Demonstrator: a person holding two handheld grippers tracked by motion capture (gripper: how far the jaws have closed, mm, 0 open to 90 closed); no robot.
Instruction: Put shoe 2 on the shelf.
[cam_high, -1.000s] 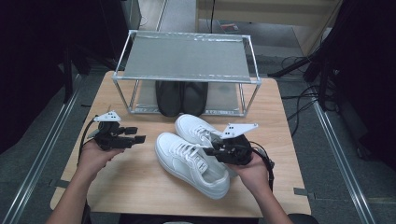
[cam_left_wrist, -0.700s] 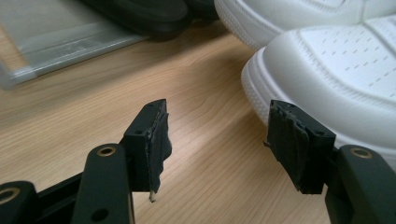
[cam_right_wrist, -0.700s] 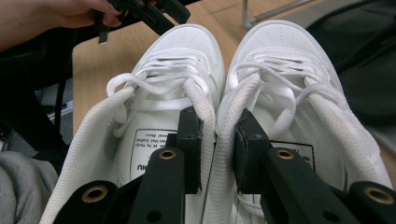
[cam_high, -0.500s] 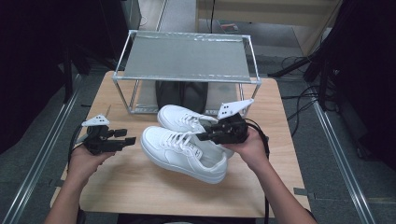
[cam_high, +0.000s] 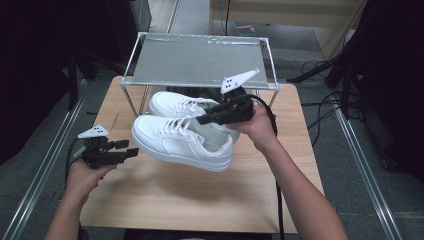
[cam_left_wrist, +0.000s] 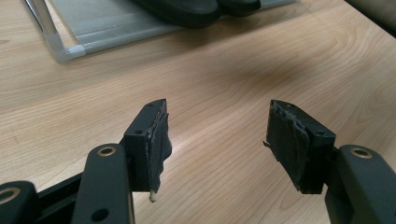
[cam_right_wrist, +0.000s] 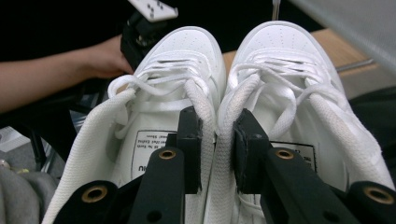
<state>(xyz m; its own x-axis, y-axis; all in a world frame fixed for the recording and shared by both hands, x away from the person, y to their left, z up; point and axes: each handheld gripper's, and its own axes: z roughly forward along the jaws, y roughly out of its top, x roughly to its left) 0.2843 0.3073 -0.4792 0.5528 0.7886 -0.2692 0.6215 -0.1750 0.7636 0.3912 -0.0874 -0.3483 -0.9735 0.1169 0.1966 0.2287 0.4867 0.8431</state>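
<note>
The inner collars of a pair of white leather lace-up sneakers (cam_right_wrist: 219, 93) are pinched together between the padded black fingers (cam_right_wrist: 190, 149) of the right gripper (cam_high: 212, 117), so both shoes are held up off the light wooden table (cam_high: 165, 195). Just beyond them, a metal-framed grey shelf rack (cam_high: 200, 60) is seen. The left gripper (cam_high: 127, 151) is held low over bare tabletop, jaws spread wide on nothing; dark flooring lies around.

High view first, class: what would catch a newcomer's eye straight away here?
A pair of white sneakers lifted off the wooden table, both pinched by their inner collars in the right gripper. Behind them stands a metal shoe rack; the left gripper waits open at the left.
</note>
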